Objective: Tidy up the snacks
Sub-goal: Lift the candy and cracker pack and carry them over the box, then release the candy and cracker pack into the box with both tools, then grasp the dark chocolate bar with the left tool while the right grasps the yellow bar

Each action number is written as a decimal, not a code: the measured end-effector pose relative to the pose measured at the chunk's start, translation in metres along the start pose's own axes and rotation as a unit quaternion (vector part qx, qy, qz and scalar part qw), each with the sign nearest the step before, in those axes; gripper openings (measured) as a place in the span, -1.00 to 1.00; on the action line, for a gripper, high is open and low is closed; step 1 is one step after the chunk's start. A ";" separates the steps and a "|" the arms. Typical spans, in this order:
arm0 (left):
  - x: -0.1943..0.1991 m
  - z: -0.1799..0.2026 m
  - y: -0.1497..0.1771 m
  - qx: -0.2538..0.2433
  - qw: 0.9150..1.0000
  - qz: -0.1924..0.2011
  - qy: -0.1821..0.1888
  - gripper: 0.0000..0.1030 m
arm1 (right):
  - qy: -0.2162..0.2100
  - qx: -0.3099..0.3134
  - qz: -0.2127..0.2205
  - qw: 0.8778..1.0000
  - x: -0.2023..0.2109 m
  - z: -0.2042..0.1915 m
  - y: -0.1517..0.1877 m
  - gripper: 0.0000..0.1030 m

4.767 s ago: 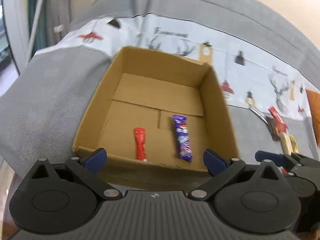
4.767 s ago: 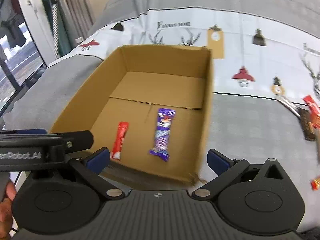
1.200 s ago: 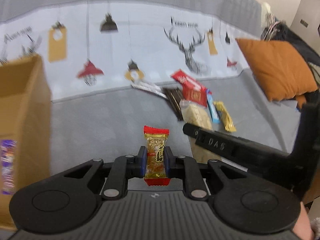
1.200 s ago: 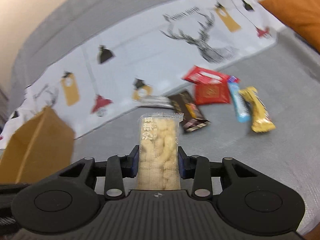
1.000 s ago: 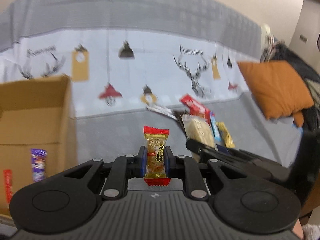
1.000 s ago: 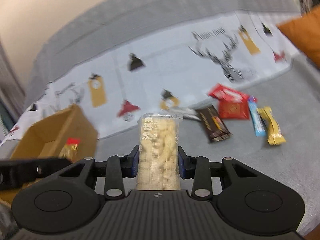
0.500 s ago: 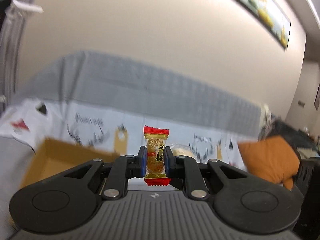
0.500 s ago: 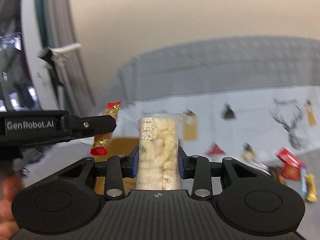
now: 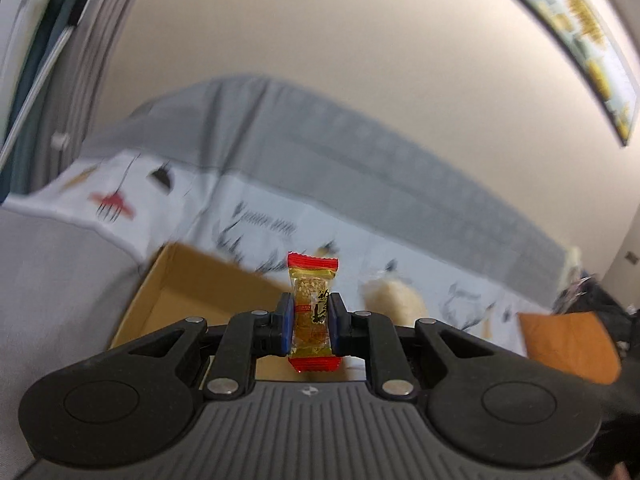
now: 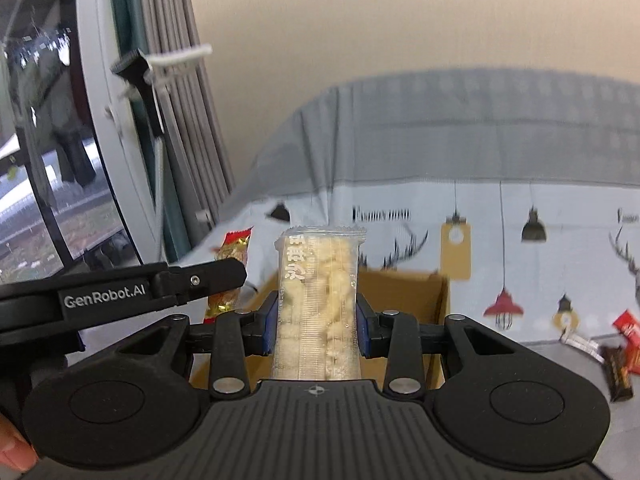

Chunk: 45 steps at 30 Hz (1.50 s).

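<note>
Right wrist view shows the job partway through, judging by how things lie: both grippers carry a snack near the cardboard box point(image 10: 404, 292), while a small cluster of loose snacks point(image 10: 616, 348) waits on the grey bed cover point(image 10: 560, 360) far off to the right gripper's right, so more trips look necessary. What already lies inside the box cannot be seen from either camera now, since only its far walls and rim show. The right gripper point(image 10: 316, 322) is closed on a clear-wrapped pale rice cracker bar point(image 10: 318, 300), its blue pads pressing the packet's two long edges, the packet standing upright between them with its crimped top pointing ahead; the box sits directly beyond and below it. The left gripper point(image 9: 311, 320) is likewise clamped narrow around a golden sesame candy with red ends point(image 9: 312, 312), held upright at its middle, with the open box ahead and to the gripper's left. From the right camera the left gripper appears as a black arm just to the left, its candy poking out near the box's near-left corner. Neither snack touches the box; both look poised for release over it.
</note>
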State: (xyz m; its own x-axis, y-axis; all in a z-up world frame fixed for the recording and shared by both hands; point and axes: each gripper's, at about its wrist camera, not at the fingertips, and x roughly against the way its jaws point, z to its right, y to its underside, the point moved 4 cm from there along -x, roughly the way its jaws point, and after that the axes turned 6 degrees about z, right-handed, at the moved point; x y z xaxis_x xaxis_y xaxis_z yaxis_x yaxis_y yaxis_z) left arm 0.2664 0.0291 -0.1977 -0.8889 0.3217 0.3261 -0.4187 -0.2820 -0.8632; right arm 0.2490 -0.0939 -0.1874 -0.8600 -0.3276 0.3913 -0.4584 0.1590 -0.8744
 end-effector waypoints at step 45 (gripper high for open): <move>-0.065 0.003 0.090 -0.092 0.980 -0.120 -0.133 1.00 | 0.020 -0.096 -0.037 0.995 -0.005 0.105 0.093 0.99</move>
State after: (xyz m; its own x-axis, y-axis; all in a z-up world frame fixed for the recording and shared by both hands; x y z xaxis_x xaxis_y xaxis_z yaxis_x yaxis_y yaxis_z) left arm 0.2859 -0.0196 -0.2950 -0.7967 0.1047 0.5952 -0.6020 -0.0521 -0.7968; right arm 0.2340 -0.1749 -0.3004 -0.8291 -0.3089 0.4659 -0.5511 0.3121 -0.7739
